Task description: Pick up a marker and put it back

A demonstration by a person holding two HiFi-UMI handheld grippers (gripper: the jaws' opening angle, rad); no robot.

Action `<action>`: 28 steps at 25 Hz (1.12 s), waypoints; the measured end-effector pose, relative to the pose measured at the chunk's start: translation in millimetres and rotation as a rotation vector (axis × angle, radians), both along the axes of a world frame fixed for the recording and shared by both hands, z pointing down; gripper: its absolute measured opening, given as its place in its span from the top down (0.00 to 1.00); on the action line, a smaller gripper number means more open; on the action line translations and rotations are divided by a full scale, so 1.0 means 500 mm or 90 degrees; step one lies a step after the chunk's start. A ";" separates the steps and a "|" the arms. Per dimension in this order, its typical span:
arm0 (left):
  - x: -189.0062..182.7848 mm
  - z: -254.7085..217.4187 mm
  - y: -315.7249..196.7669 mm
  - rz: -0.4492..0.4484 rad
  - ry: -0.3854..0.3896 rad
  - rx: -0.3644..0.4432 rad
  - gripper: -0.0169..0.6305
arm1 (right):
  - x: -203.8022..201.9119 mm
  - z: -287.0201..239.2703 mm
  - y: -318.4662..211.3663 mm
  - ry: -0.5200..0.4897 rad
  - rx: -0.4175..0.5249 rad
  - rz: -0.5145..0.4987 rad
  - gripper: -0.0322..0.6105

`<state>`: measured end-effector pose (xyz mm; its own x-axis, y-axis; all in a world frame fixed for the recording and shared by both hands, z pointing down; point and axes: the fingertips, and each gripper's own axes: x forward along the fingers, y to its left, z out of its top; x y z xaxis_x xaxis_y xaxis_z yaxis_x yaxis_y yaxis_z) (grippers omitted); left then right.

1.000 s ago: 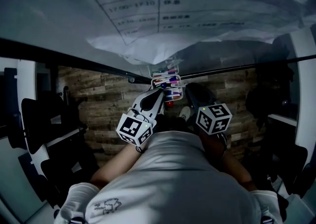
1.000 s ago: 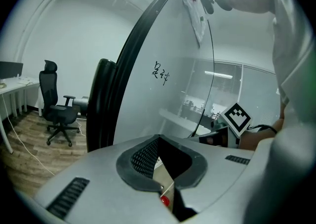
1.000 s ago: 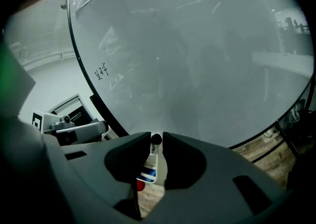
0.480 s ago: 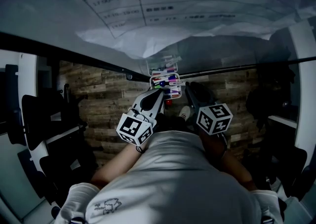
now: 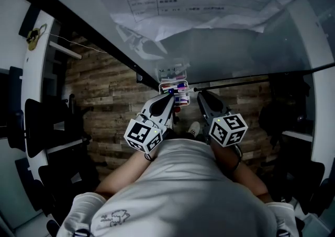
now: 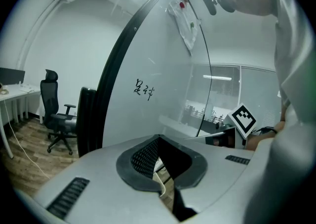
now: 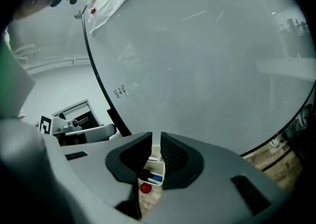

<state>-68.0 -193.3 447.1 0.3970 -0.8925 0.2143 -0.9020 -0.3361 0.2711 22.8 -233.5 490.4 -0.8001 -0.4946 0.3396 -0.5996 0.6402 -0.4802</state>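
A small white tray (image 5: 174, 87) with several coloured markers hangs at the lower edge of the whiteboard (image 5: 235, 53). My left gripper (image 5: 170, 96) points at the tray from just below, and its pads meet at the tip with nothing between them (image 6: 158, 140). My right gripper (image 5: 199, 94) is just right of the tray. Its jaws (image 7: 156, 145) stand a narrow gap apart, empty. Through that gap I see the tray (image 7: 154, 164) with a blue marker (image 7: 155, 179) and a red cap (image 7: 145, 187).
A printed paper sheet (image 5: 209, 0) is stuck on the whiteboard above the tray. Black office chairs (image 5: 42, 126) stand at the left on the wooden floor (image 5: 110, 100). An office chair (image 6: 58, 119) and a desk are behind the board's left edge.
The head view has swung, so the whiteboard edge now runs steeply at the left. Both grippers stay just under the marker tray, hardly moved.
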 end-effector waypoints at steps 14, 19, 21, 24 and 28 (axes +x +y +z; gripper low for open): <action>0.066 -0.065 0.006 0.003 -0.010 0.079 0.96 | 0.025 -0.137 0.034 -0.063 0.156 -0.092 0.93; 0.065 -0.071 0.015 0.002 -0.007 0.087 0.96 | 0.028 -0.138 0.045 -0.063 0.158 -0.095 0.93; 0.067 -0.074 0.018 0.009 -0.005 0.089 0.96 | 0.028 -0.143 0.051 -0.061 0.160 -0.091 0.93; 0.066 -0.075 0.021 0.023 -0.004 0.093 0.96 | 0.023 -0.150 0.056 -0.060 0.166 -0.082 0.93; 0.048 -0.072 0.042 0.039 0.001 0.089 0.96 | 0.007 -0.152 0.078 -0.056 0.164 -0.066 0.93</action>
<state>-44.0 -172.4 411.2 0.4517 -0.8877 0.0894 -0.8782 -0.4247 0.2199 26.3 -194.6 414.6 -0.8719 -0.4690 0.1408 -0.4874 0.8035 -0.3417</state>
